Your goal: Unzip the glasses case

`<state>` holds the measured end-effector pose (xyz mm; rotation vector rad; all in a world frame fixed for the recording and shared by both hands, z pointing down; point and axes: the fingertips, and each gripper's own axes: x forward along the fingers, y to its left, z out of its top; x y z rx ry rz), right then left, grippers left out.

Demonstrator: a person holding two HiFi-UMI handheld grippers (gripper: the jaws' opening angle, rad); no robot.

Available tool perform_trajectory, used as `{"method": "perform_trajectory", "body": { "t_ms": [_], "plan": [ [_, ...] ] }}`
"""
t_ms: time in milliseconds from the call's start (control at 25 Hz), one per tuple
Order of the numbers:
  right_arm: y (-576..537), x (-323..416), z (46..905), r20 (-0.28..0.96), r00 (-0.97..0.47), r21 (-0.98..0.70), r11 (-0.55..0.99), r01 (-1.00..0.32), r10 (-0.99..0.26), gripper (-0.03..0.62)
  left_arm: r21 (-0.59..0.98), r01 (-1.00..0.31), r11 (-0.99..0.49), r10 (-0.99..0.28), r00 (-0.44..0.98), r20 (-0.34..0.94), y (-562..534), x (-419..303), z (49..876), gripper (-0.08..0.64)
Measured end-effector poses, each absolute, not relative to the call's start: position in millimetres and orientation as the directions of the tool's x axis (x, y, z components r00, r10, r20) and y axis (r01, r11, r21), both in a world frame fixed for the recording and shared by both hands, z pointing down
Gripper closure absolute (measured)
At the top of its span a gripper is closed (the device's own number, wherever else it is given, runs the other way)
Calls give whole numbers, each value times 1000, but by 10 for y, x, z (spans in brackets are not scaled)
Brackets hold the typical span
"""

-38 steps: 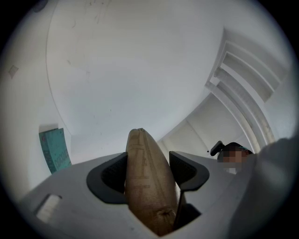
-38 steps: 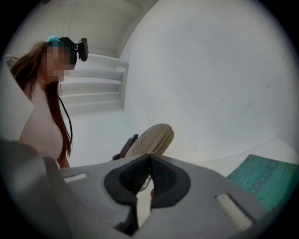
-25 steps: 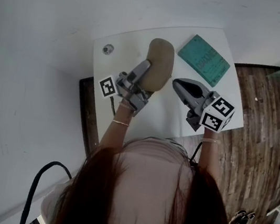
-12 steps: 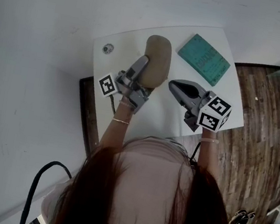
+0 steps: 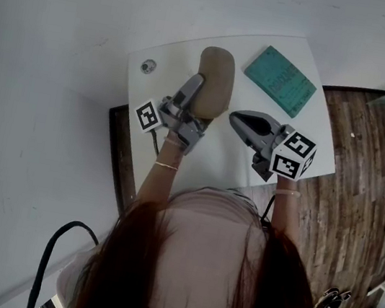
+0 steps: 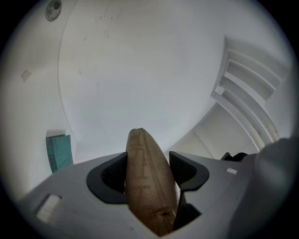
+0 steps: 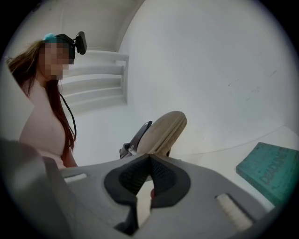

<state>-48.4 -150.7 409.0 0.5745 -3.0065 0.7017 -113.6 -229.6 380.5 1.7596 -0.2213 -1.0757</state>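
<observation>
The left gripper [image 5: 193, 95] pinches the case [image 5: 216, 80], raised over the desk [image 5: 234, 165]. The right gripper [image 7: 149, 158], pressed together and empty, hangs beside it. Best hold the case steady while nipping the zip pull.

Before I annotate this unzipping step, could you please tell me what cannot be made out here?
Zipper pull on the glasses case: too small in the head view; the left tool covers the case's lower end in the left gripper view.
Title of the teal book: tiny in the head view, cut off by the edge in the right gripper view.
Round object on the table: too small to identify.
</observation>
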Motion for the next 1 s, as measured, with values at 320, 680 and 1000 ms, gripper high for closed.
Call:
{"method": "perform_trajectory", "body": {
  "t_ms": [320,680,1000],
  "plan": [
    [-1441,-533,4133,93,-943,-441,837,-326,-318,589,831,327,-450,-609,568,-553,-2309,-1144,3830,276],
    [-1375,-616,4171,98,-952,-448,842,-301,-289,589,834,336,-438,-635,541,-552,-2321,-1179,3863,276],
    [-1345,-672,4181,107,-958,-457,843,-286,-267,589,840,332,-429,-650,532,-542,-2331,-1190,3881,276]
  ]
}}
